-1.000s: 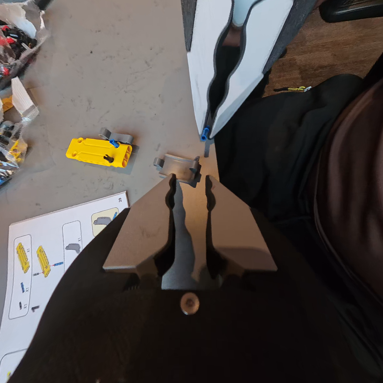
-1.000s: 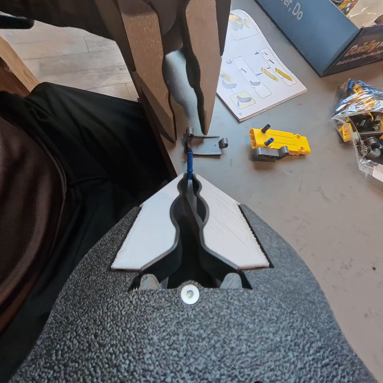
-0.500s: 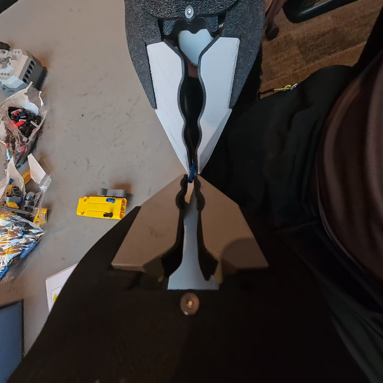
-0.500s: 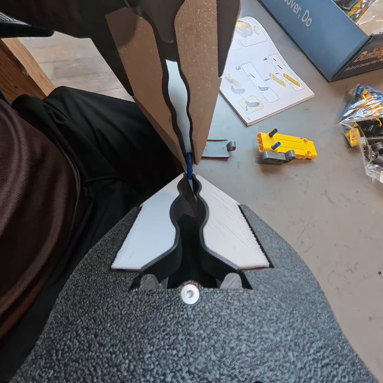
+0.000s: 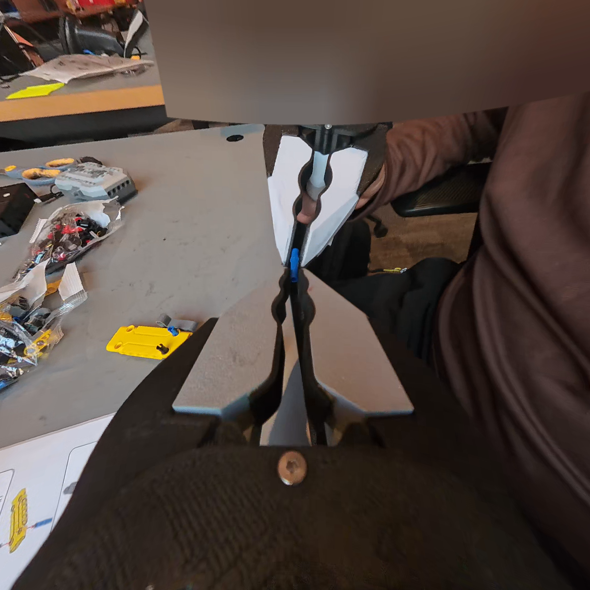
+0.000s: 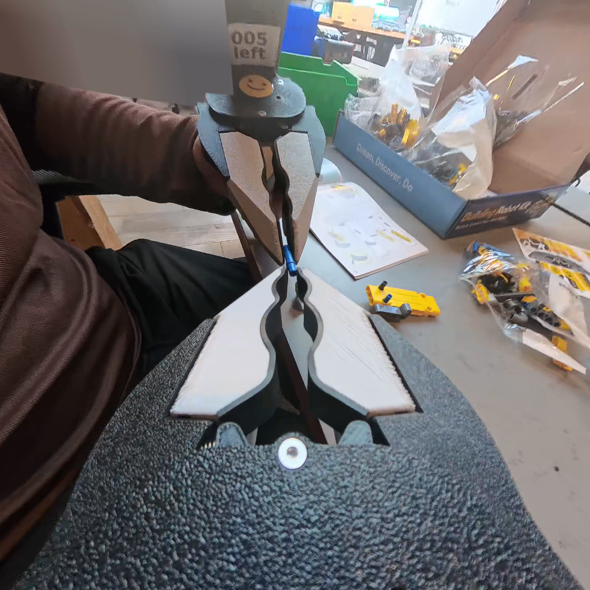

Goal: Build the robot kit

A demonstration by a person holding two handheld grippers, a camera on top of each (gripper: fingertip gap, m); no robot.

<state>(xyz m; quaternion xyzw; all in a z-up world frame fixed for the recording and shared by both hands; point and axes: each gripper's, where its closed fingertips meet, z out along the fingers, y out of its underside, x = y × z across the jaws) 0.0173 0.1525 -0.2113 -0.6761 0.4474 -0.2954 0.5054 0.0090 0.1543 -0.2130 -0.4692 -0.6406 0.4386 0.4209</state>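
The left gripper [image 5: 293, 275], tan-fingered, and the right gripper [image 6: 290, 274], white-fingered, met tip to tip above the edge of the grey table [image 5: 178, 198], each nearly closed. A small blue pin [image 5: 294, 260] sat between the tips of both; which one truly gripped it I could not tell. Farther off on the table lay a yellow beam [image 5: 148, 342] with a grey piece attached, an instruction booklet [image 6: 362, 228], parts bags [image 5: 68, 231] and a blue box [image 6: 415, 188].

The left claw [image 5: 292, 277] and right claw [image 6: 291, 275] are held tip to tip, raised off the worktop, fingers nearly closed; both forearms are sleeved in brown.
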